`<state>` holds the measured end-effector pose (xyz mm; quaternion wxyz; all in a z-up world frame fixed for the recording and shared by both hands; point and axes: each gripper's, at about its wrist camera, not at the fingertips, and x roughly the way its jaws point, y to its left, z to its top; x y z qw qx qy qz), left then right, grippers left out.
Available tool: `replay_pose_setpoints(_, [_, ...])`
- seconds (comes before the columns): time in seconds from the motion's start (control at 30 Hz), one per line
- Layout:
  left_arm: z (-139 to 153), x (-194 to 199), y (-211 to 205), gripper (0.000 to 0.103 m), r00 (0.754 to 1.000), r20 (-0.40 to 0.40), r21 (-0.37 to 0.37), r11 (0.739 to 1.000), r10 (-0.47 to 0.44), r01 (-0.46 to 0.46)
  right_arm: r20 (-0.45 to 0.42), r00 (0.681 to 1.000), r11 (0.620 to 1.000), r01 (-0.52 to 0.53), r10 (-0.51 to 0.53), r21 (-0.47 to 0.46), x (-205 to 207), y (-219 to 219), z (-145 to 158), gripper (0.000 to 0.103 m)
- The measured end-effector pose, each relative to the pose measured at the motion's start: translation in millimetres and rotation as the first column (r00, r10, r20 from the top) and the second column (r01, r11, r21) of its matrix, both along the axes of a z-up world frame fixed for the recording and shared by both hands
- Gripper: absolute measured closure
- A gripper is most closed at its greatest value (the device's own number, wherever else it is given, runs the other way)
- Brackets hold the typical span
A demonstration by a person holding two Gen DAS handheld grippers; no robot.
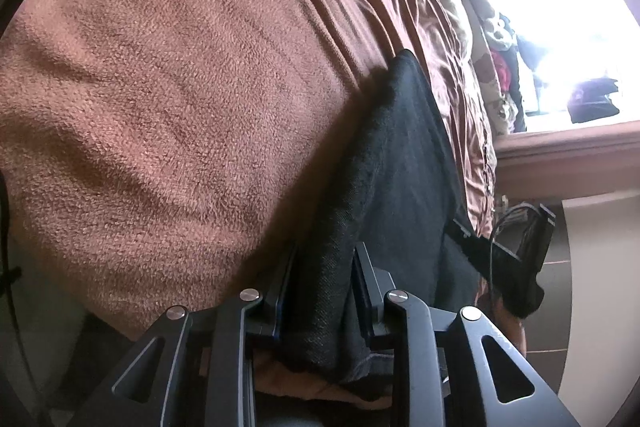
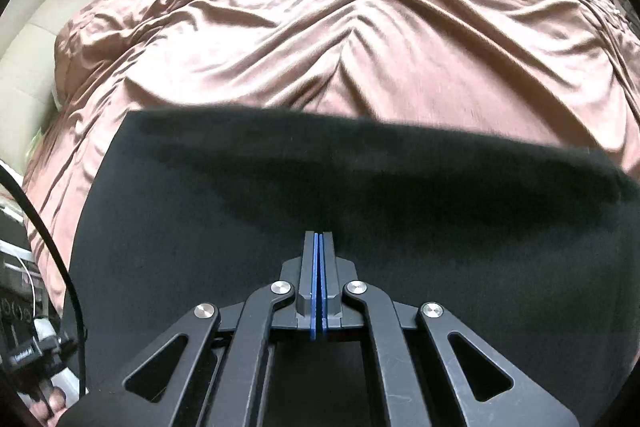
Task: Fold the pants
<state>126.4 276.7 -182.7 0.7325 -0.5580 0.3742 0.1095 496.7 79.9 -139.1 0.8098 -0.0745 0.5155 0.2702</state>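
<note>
my left gripper [image 1: 320, 267] has its fingers part way apart with a thick fold of the black pants [image 1: 400, 155] bunched between them, the pads pressed against the cloth on both sides, so i have hold of it. the pants run away from me along the edge of the fuzzy brown blanket [image 1: 180, 87]. my right gripper [image 2: 319, 239] has its blue-edged fingers pressed flat together with nothing between them, hovering over the pants [image 2: 240, 207], which lie spread flat on the wrinkled brown bedsheet [image 2: 340, 27].
</note>
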Motion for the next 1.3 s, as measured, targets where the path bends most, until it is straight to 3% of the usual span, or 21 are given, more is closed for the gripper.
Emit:
replay_pose_setpoints(0.17, [15.7, 3.0, -7.0, 0.083, 1.0, 0.026, 0.047, 0.999, 0.001, -0.002, -0.008, 1.0, 1.0, -0.002, 0.002, -0.021, 12.1, 5.3, 1.4, 0.103])
replay_pose_setpoints(0.4, [44.3, 4.5, -15.7, 0.088, 0.995, 0.094, 0.088, 0.996, -0.019, 0.011, -0.048, 0.998, 0.999, -0.038, 0.039, 0.029, -8.0, -8.5, -1.9, 0.103])
replay_pose_setpoints(0.6, [68.2, 14.7, -27.3, 0.088, 0.989, 0.131, 0.128, 0.991, -0.063, 0.046, -0.08, 0.994, 0.992, -0.066, 0.075, 0.109, -37.5, -40.4, -1.3, 0.103])
replay_pose_setpoints(0.77, [92.5, 25.7, -44.3, 0.088, 0.981, 0.159, 0.176, 0.981, -0.108, 0.08, -0.048, 0.994, 0.98, -0.084, 0.094, 0.181, -57.4, -73.2, 13.6, 0.103])
replay_pose_setpoints(0.93, [115.7, 38.7, -60.8, 0.088, 0.969, 0.188, 0.215, 0.97, -0.157, 0.116, 0.008, 0.998, 0.97, -0.069, 0.069, 0.232, -73.6, -112.2, 32.9, 0.103])
replay_pose_setpoints(1.17, [144.6, 59.8, -85.1, 0.088, 0.948, 0.223, 0.264, 0.95, -0.229, 0.168, 0.022, 1.0, 0.949, -0.008, 0.001, 0.314, -94.2, -166.6, 47.1, 0.103])
replay_pose_setpoints(1.2, [148.4, 62.3, -89.2, 0.088, 0.943, 0.227, 0.271, 0.946, -0.242, 0.178, 0.023, 1.0, 0.947, 0.002, -0.01, 0.32, -95.8, -175.3, 48.7, 0.1])
replay_pose_setpoints(1.27, [155.8, 69.8, -98.3, 0.088, 0.936, 0.232, 0.283, 0.939, -0.264, 0.194, 0.03, 0.999, 0.942, 0.015, -0.027, 0.334, -103.2, -190.4, 52.6, 0.081])
replay_pose_setpoints(1.3, [158.9, 73.5, -102.5, 0.088, 0.932, 0.235, 0.29, 0.935, -0.276, 0.204, 0.038, 0.999, 0.936, 0.02, -0.036, 0.352, -106.1, -199.3, 55.0, 0.061])
